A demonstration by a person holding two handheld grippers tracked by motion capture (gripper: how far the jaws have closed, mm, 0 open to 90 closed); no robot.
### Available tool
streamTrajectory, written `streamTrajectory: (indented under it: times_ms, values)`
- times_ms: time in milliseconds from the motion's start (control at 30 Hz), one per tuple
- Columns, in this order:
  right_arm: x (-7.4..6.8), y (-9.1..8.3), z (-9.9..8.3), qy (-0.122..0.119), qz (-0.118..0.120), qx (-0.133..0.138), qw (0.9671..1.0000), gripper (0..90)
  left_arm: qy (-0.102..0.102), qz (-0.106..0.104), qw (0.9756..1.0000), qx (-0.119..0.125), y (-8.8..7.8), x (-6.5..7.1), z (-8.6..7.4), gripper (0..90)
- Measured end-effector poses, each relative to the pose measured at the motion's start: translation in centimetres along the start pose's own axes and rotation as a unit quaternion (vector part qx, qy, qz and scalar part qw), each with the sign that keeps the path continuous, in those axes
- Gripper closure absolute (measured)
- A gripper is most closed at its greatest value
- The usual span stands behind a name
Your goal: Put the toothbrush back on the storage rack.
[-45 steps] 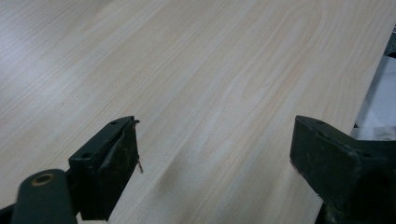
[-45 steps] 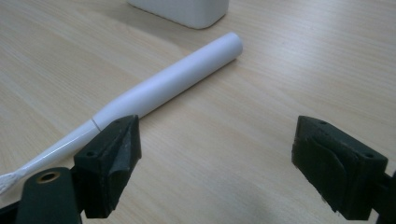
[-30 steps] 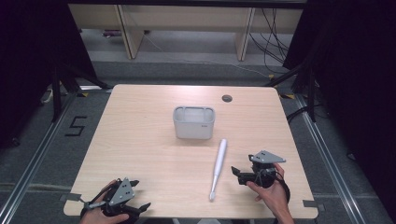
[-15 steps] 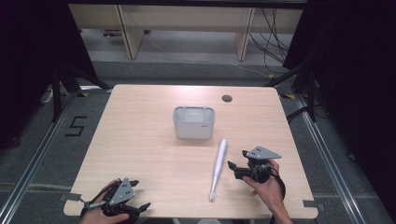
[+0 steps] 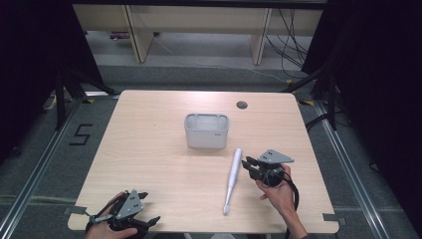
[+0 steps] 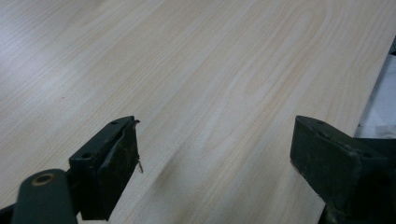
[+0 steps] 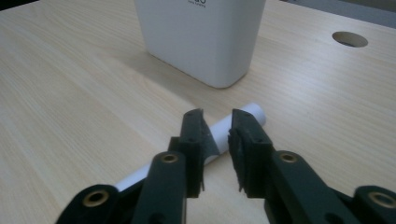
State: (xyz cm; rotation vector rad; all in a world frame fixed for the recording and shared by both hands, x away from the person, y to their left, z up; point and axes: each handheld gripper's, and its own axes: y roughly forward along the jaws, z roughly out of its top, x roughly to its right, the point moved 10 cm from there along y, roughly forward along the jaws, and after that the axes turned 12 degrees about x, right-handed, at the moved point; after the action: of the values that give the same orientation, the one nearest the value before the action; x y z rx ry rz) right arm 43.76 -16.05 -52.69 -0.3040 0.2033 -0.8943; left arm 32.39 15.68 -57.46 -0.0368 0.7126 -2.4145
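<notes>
— White plastic, that long stick (image 5: 232, 178) on the counter (image 5: 149, 149); where does it lie?

— At about five o'clock from the white bin (image 5: 206, 130), near it but apart. Its long axis runs from one o'clock down to seven, thick end toward the bin, thin tip toward the person.

— What just changed?

— The right hand-held gripper (image 5: 247, 166) has slid in from three o'clock, and its jaws have just been closing. They are nearly together, with a slim gap; the stick lies beyond the tips, not between them.

— Meaning?

— Probably no grip yet; it likely must reopen or nudge the stick.

— And the left hand-held gripper (image 5: 149, 209)?

— Jaws wide apart, empty, resting at seven o'clock on the counter.
</notes>
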Motion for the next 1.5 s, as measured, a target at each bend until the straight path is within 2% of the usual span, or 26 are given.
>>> streamTrajectory:
  times_ms: [33,133,200,233,300,333,367,433,533,567,600,833,1033,1067,1100,1167,1267,1467,1500]
  values:
    - [0.4,0.7,0.3,-0.018,0.006,0.005,0.9998,80.5,-0.001,-0.001,1.0000,0.004,0.0,0.0,0.0,14.7]
    - [0.4,1.2,0.3,-0.017,0.011,0.000,0.9998,83.3,-0.008,-0.001,1.0000,0.004,0.0,0.2,0.1,14.8]
    - [0.3,1.9,0.3,-0.012,0.013,-0.002,0.9998,85.8,0.000,0.001,1.0000,0.000,0.0,0.0,0.0,14.8]
    - [0.5,2.6,0.1,-0.026,0.014,-0.016,0.9994,87.3,-0.001,-0.001,1.0000,0.004,0.1,0.0,0.1,14.8]
    - [0.3,3.2,0.2,-0.020,0.017,-0.020,0.9995,89.1,-0.004,-0.004,0.9999,0.010,0.1,0.2,0.1,14.7]
    - [0.3,3.2,0.2,-0.020,0.017,-0.020,0.9995,89.1,-0.004,-0.004,0.9999,0.010,0.1,0.2,0.1,14.8]
    - [0.5,3.9,0.5,-0.035,0.019,-0.019,0.9991,89.5,-0.002,-0.004,1.0000,-0.001,0.0,0.1,0.0,14.8]
    - [0.6,4.5,0.5,-0.039,0.024,-0.026,0.9986,89.8,0.000,0.001,1.0000,0.003,0.1,0.0,0.0,14.8]
    - [0.5,4.9,0.2,-0.027,0.018,-0.038,0.9988,90.0,-0.005,-0.005,0.9999,0.012,0.1,0.2,0.2,14.8]
    - [0.8,5.3,0.3,-0.042,0.025,-0.034,0.9982,90.0,-0.007,-0.007,0.9999,0.010,0.1,0.3,0.1,14.8]
    - [0.8,5.7,0.2,-0.040,0.021,-0.038,0.9983,90.0,0.002,-0.005,1.0000,0.008,0.1,0.1,0.1,14.8]
    - [1.5,7.6,0.2,-0.053,0.018,-0.049,0.9972,90.0,-0.004,-0.004,0.9999,0.013,0.1,0.2,0.2,14.8]
    - [1.9,8.4,0.1,-0.067,0.017,-0.057,0.9960,90.0,-0.002,-0.008,0.9999,0.009,0.2,0.3,0.1,14.8]
    - [1.6,8.4,-0.2,-0.036,0.009,-0.067,0.9970,90.0,-0.001,-0.008,0.9999,0.006,0.1,0.3,0.1,14.8]
    - [1.9,8.6,-0.2,-0.048,0.010,-0.064,0.9967,90.0,-0.001,-0.009,0.9999,0.009,0.1,0.3,0.2,14.8]
    - [2.0,8.7,-0.4,-0.048,0.011,-0.071,0.9963,90.0,-0.011,-0.006,0.9998,0.012,0.2,0.3,0.2,14.8]
    - [2.3,8.8,-0.5,-0.053,0.008,-0.074,0.9958,90.0,-0.003,-0.007,0.9999,0.011,0.1,0.3,0.2,14.8]
    - [2.5,8.7,-0.7,-0.054,0.009,-0.080,0.9953,90.0,-0.003,-0.008,0.9999,0.011,0.1,0.3,0.2,14.8]
    - [2.4,8.6,-0.8,-0.042,0.009,-0.086,0.9954,90.0,-0.003,-0.010,0.9999,0.010,0.1,0.3,0.2,14.8]
